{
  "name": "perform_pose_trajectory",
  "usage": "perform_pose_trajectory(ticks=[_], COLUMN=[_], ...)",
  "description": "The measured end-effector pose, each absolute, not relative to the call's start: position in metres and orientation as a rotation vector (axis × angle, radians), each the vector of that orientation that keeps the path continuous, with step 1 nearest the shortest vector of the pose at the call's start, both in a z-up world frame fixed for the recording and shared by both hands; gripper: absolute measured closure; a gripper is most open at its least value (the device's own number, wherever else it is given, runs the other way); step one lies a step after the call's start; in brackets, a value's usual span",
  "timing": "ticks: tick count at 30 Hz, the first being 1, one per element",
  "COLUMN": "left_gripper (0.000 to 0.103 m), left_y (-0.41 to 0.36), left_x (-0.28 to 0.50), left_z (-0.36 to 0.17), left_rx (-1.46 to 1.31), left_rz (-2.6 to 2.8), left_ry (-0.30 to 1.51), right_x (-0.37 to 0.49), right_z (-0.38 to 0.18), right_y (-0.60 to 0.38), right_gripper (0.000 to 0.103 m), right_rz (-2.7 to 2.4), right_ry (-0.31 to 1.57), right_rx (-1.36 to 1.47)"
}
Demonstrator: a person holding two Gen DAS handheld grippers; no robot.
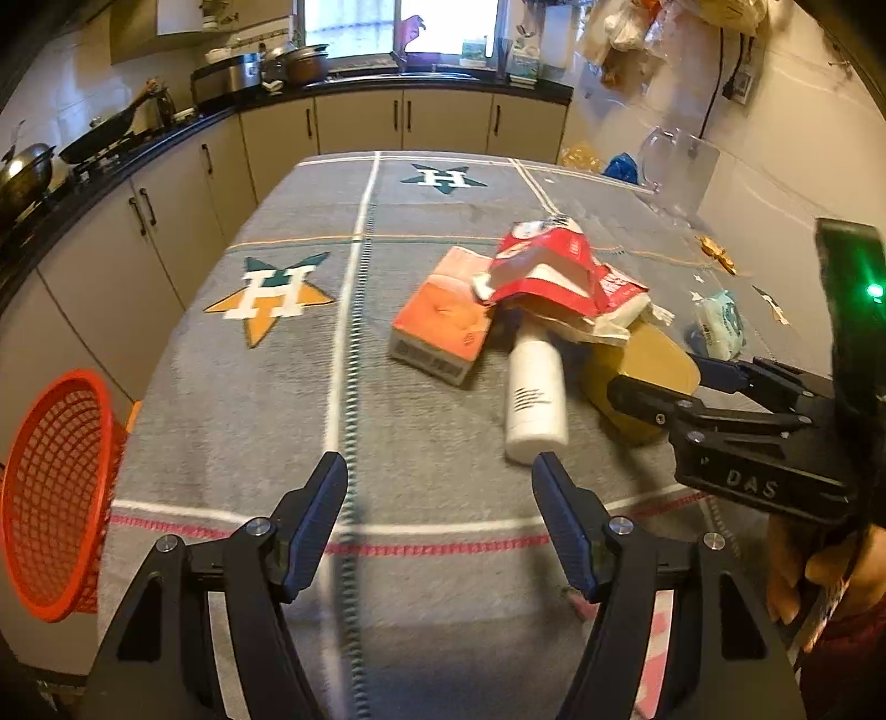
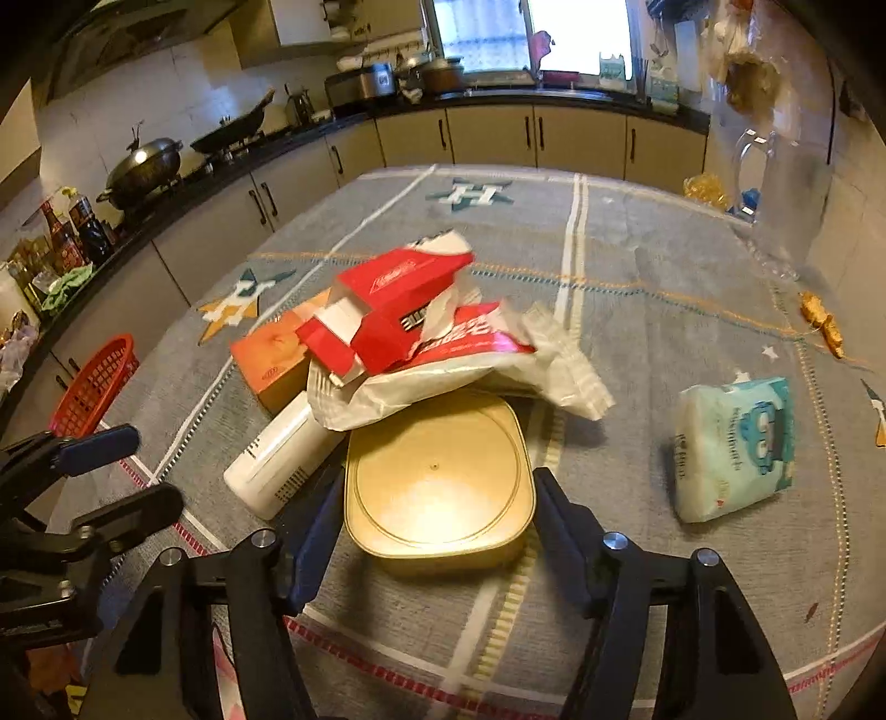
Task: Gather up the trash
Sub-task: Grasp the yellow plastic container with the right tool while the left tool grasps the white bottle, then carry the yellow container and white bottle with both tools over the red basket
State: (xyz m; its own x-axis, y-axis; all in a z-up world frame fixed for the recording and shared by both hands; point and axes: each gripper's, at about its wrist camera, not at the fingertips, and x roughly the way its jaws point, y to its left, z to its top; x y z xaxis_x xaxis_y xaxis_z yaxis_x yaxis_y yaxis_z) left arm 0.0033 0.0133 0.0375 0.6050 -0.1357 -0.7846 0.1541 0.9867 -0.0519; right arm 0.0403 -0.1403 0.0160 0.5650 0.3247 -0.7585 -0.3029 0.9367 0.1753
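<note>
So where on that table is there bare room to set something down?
Bare cloth lies left of the orange box, around the orange star, and along the far edge by the teal star. A smaller gap separates the yellow lid from the tissue pack. The middle pile is crowded.

Both views: we see warm, dim indoor light w/ main source the window [image 1: 398,25] at back, blown out to white. Strong fisheye: cabinet lines bow, black vignette at corners. We note motion blur on the white bottle [image 1: 534,396] and tablecloth stripes in left view; red wrapper [image 2: 398,299] smeared in right view. Glare spot on tan lid [image 2: 437,487]. Green LED flare [image 1: 875,289] at right edge.
</note>
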Motion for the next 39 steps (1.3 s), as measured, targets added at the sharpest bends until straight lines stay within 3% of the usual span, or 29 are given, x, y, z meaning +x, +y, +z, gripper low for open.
perform_pose_trajectory(ticks=[11,13,17,19,21,39], left_gripper=[0.036,0.045,0.05,0.067,0.07,0.074], left_y=[-0.029,-0.035,-0.043,-0.047,-0.048,0.003], left_x=[0.037,0.043,0.052,0.057,0.057,-0.007], left_z=[0.023,0.02,0.016,0.013,0.012,0.017], left_rx=[0.054,0.057,0.067,0.067,0.073,0.015], left_rz=[-0.229,-0.229,-0.237,-0.24,-0.228,-0.181], left_ry=[0.962,0.972,0.983,0.993,0.986,0.957], right_x=[0.04,0.04,0.037,0.037,0.038,0.014], right_z=[0.019,0.019,0.021,0.022,0.021,0.026], right_y=[-0.184,-0.187,-0.188,-0.189,-0.188,-0.143], right_gripper=[0.033,0.032,0.032,0.032,0.032,0.032], right_rz=[0.345,0.352,0.355,0.353,0.353,0.49], right_ry=[0.891,0.893,0.884,0.885,0.886,0.835], right_rx=[0.185,0.209,0.218,0.22,0.22,0.056])
